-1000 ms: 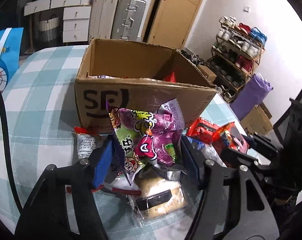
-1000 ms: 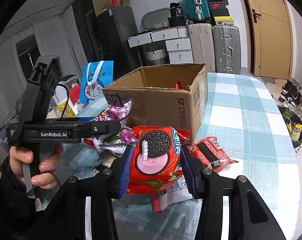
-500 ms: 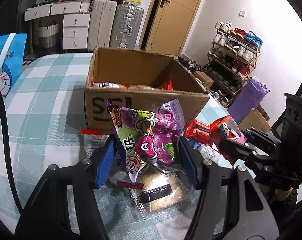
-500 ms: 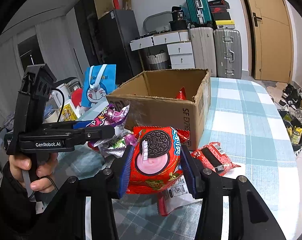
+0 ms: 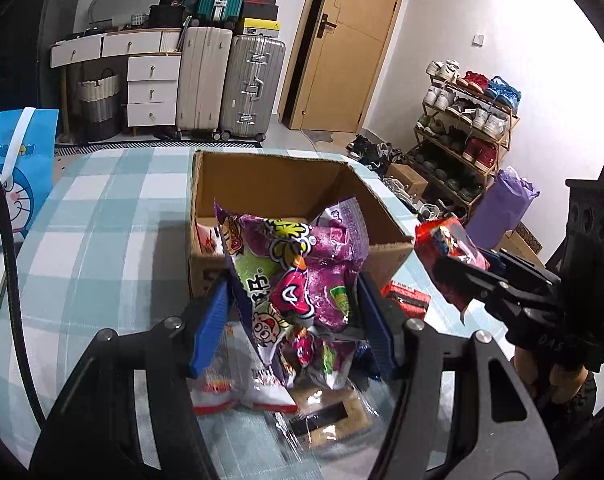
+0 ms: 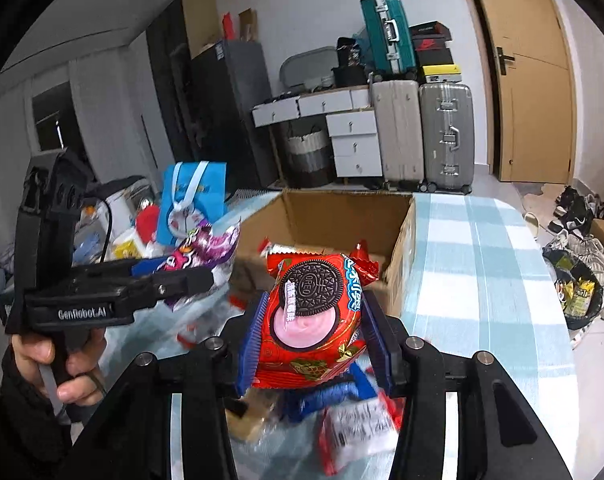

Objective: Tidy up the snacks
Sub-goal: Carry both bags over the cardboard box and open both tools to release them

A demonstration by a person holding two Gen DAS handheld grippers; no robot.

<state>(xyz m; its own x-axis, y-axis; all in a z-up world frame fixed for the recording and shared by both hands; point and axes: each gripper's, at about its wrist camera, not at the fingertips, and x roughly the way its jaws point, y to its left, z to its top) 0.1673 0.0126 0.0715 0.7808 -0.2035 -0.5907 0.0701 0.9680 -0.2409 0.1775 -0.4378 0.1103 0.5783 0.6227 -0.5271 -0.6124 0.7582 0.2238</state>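
Observation:
My left gripper (image 5: pixel 291 320) is shut on a purple snack bag (image 5: pixel 302 268) and holds it above the table, just before the near wall of the open cardboard box (image 5: pixel 261 176). My right gripper (image 6: pixel 314 336) is shut on a red Oreo pack (image 6: pixel 312 312), lifted in front of the box (image 6: pixel 342 216). Each gripper shows in the other's view: the right one with the red pack (image 5: pixel 446 248) at the right, the left one with the purple bag (image 6: pixel 205 248) at the left. The box holds a few snacks (image 6: pixel 366 264).
Loose snack packs lie on the checked tablecloth under the grippers (image 5: pixel 241 380), (image 5: pixel 406 300), (image 6: pixel 358 432). A blue Doraemon bag (image 5: pixel 13 184) stands at the table's left. Suitcases, drawers and a shoe rack (image 5: pixel 466 120) stand beyond the table.
Both grippers have risen with their packs and moved toward the box. The box opening now sits lower in both views, and its inside shows more.

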